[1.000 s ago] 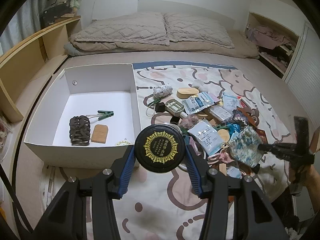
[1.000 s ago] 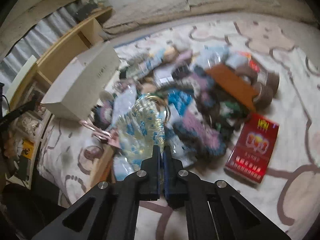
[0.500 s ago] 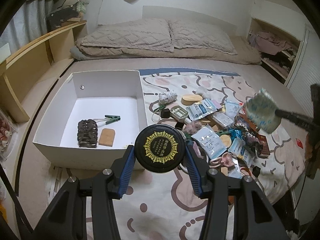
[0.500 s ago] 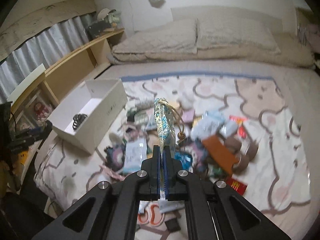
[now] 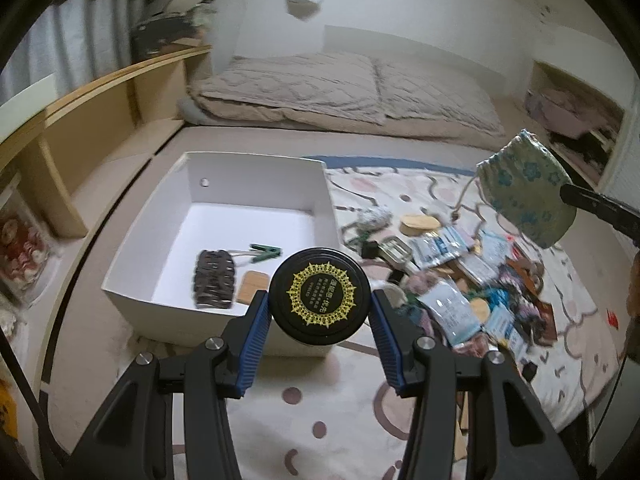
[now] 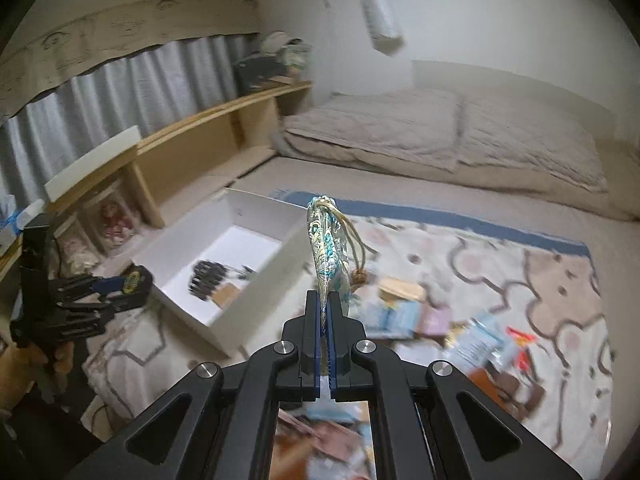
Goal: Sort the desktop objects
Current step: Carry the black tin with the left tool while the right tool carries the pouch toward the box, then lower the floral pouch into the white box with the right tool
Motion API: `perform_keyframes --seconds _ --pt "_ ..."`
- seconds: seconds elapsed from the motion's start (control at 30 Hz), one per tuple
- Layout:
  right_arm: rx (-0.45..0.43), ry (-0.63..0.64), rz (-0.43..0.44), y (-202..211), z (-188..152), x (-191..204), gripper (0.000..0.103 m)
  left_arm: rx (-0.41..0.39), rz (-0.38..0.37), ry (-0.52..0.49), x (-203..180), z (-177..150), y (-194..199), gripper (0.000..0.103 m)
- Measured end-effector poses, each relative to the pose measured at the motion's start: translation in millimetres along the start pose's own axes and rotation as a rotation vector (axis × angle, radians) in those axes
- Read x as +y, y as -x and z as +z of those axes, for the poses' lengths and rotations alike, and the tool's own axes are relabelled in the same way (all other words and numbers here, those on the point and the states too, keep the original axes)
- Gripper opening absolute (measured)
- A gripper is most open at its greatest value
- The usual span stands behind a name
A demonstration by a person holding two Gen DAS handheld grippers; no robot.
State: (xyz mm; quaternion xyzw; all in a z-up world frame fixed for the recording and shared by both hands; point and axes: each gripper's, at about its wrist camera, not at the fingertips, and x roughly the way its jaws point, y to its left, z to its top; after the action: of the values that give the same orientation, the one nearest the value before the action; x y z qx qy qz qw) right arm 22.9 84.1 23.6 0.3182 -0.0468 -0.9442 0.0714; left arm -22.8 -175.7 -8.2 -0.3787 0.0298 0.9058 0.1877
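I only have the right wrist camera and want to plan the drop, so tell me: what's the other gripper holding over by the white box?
Observer: A round black tin with a gold sunburst emblem on its lid, clamped between the jaws of the left gripper.
Operator: What I'm holding looks like a thin strip from here. What is it really?
Observer: Seen broadside, the pouch is a pale green drawstring bag with blue flowers, hanging from the right gripper.
Operator: And what's already sorted? It's blurred on my side.
Observer: The white box holds a dark hair claw, a green clip and a small wooden piece.
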Motion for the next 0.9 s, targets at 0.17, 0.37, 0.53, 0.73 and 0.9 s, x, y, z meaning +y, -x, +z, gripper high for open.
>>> perform_keyframes --seconds 0.17,0.37,0.53,0.73,0.9 --pt "-0.007 0.018 0.085 -29.7 19.8 31.1 0.003 -0.04 0.064 0.047 25.7 9.5 2.6 0.05" --pt "0.02 0.029 0.149 -74.5 33.3 60.4 0.003 -0.047 0.108 0.111 56.2 15.6 -4.0 0.05" --pt "0.047 0.036 0.17 -116.4 40.8 77.4 0.003 -0.033 0.115 0.137 71.0 14.2 -14.0 0.05" --pt "0.102 0.056 0.161 -177.1 53.2 91.3 0.003 -0.017 0.129 0.128 73.9 21.1 -32.0 0.05" --pt "0.138 0.075 0.153 -224.5 61.0 100.7 0.003 -0.021 0.132 0.115 80.0 25.6 -38.4 0.05"
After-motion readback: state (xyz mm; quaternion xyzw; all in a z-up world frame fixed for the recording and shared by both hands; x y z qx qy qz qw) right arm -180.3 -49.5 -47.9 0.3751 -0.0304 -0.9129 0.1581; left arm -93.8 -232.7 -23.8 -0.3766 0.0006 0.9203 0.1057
